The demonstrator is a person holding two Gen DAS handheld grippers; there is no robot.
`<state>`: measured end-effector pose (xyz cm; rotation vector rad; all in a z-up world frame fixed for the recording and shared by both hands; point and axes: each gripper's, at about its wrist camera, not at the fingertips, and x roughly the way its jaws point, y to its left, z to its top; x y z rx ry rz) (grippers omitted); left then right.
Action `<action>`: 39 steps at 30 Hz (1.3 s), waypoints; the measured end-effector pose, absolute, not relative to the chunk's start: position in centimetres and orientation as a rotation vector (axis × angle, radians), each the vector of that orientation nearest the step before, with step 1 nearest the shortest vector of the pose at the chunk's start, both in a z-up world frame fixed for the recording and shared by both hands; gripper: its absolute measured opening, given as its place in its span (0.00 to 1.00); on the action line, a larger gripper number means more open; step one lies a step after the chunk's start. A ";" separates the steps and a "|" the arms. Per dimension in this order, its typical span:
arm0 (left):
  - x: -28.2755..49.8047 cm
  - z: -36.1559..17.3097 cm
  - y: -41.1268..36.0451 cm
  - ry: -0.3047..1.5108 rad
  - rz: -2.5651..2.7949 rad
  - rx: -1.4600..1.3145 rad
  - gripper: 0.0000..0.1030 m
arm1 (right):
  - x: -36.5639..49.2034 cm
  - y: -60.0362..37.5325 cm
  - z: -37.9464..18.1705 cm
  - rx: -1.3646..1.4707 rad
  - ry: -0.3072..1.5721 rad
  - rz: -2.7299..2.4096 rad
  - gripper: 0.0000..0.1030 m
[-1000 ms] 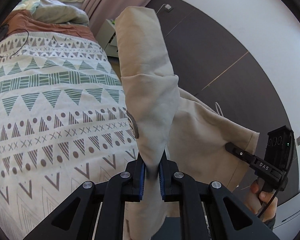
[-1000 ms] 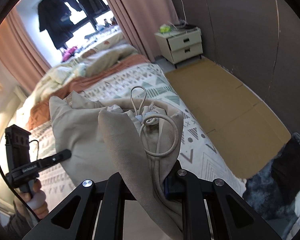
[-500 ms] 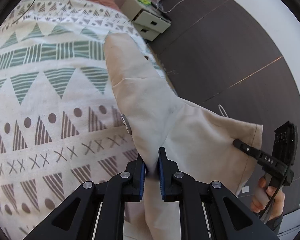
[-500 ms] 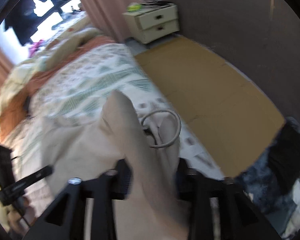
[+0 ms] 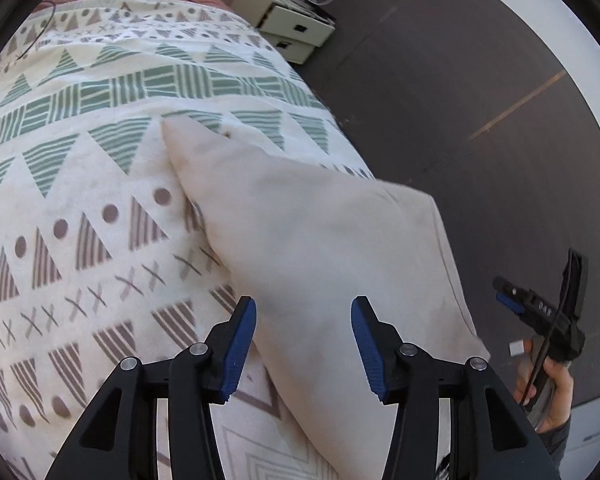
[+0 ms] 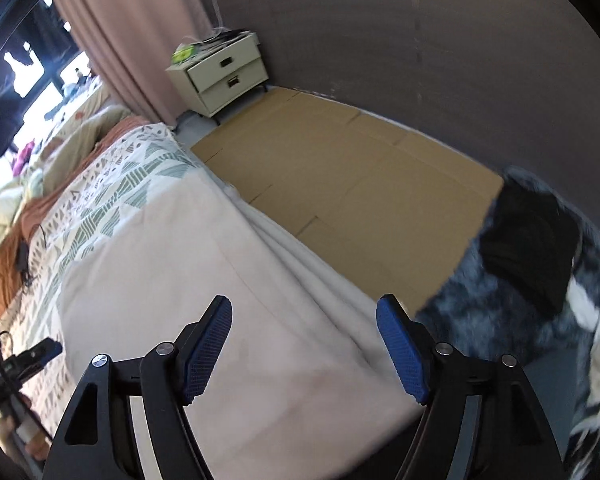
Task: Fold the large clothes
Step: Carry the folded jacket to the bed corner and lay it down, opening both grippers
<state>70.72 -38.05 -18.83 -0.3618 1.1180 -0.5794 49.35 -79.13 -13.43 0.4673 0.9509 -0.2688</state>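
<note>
The beige garment (image 5: 319,248) lies folded on the patterned bed (image 5: 80,184), its right side at the mattress edge, where it could slide to the cardboard floor (image 6: 339,184) if nudged. At 6 o'clock in its own view, the left tool (image 5: 303,332) hovers low, jaws apart and empty. The right tool (image 6: 303,344), likewise at 6 o'clock, jaws apart, holds nothing.

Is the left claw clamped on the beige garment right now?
No. The left claw is open, its blue pads spread apart above the beige fabric garment lying on the patterned bedspread.
</note>
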 end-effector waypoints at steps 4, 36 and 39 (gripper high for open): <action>69.0 -19.1 -38.9 1.127 -0.617 -0.328 0.50 | 45.6 -80.9 -14.7 0.505 0.965 -0.316 0.73; 64.3 -19.9 -41.0 1.172 -0.679 -0.305 0.52 | 40.1 -82.2 -21.8 0.913 0.847 -0.346 0.58; 64.0 -20.1 -40.6 1.195 -0.673 -0.326 0.52 | 37.9 -80.9 -22.3 0.924 0.847 -0.328 0.58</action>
